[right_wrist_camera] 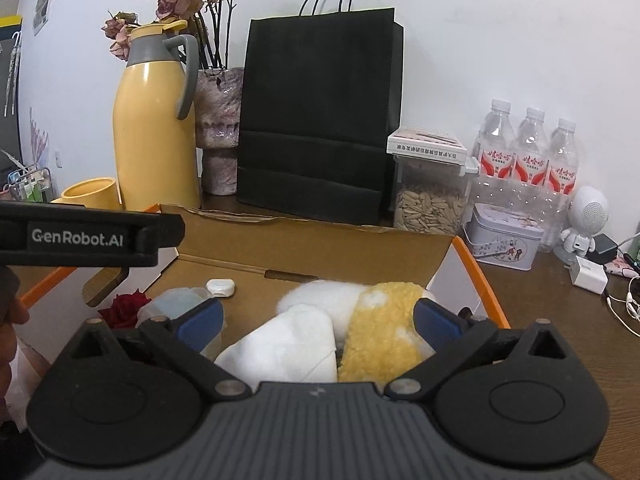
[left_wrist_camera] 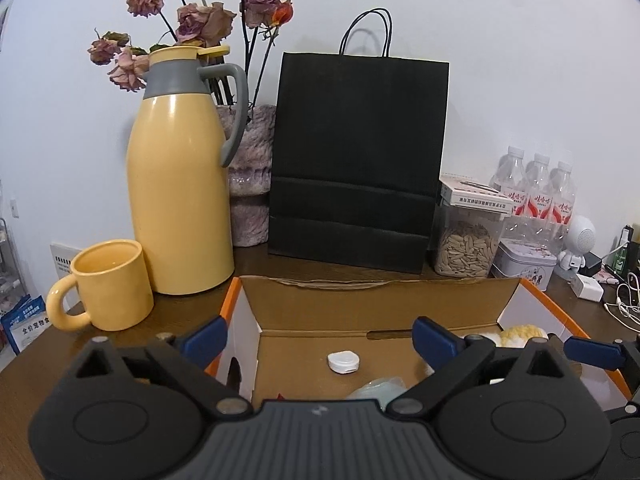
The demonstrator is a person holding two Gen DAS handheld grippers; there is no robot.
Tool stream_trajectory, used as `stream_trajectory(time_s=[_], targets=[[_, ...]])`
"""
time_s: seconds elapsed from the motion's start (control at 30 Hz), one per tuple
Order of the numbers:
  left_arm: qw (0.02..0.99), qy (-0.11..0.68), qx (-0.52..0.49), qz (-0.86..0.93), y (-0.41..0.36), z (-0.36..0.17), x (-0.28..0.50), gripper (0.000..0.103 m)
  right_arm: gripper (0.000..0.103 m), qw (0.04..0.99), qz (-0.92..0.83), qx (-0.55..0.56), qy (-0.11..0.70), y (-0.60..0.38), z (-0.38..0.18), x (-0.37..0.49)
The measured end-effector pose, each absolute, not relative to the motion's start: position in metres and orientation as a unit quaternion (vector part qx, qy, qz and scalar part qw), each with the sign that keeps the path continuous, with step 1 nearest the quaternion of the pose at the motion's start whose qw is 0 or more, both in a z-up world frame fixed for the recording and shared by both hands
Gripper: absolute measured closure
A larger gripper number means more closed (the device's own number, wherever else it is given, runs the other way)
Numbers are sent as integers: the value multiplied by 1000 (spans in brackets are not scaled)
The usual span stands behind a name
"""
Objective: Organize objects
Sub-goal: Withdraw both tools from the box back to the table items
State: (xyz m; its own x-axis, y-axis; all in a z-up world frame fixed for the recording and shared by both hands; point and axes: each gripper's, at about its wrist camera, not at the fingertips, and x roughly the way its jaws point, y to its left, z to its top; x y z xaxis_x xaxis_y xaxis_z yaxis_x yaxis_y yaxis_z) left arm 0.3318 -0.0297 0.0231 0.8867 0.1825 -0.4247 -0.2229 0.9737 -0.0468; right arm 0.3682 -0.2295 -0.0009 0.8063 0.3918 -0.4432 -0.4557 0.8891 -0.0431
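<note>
Your cardboard box (right_wrist_camera: 320, 248) sits open on the bench (right_wrist_camera: 560, 320), holding a white-and-yellow plush toy (right_wrist_camera: 380, 320), a folded white cloth (right_wrist_camera: 288, 344), a small white case (left_wrist_camera: 343, 362) and a red rose (right_wrist_camera: 124, 308). Your left claw (left_wrist_camera: 320, 338) and right claw (right_wrist_camera: 318, 320) both gape wide above it, gripping nothing.

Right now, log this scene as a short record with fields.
surface: brown wooden table
container: open cardboard box with orange edges
in box: small white case, red rose, white cloth, yellow-and-white fluffy item
behind box: black paper bag, yellow thermos, yellow mug, jar of seeds, three water bottles
left gripper: open, nothing between its fingers, over the box
right gripper: open, holding nothing, over the cloth
</note>
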Motion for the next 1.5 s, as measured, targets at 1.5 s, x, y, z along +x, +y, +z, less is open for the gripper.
stream_trajectory(time_s=[1.5], targets=[[958, 263, -31, 107, -14, 23, 148, 0, 0, 935, 203, -106, 271, -334, -23, 213]])
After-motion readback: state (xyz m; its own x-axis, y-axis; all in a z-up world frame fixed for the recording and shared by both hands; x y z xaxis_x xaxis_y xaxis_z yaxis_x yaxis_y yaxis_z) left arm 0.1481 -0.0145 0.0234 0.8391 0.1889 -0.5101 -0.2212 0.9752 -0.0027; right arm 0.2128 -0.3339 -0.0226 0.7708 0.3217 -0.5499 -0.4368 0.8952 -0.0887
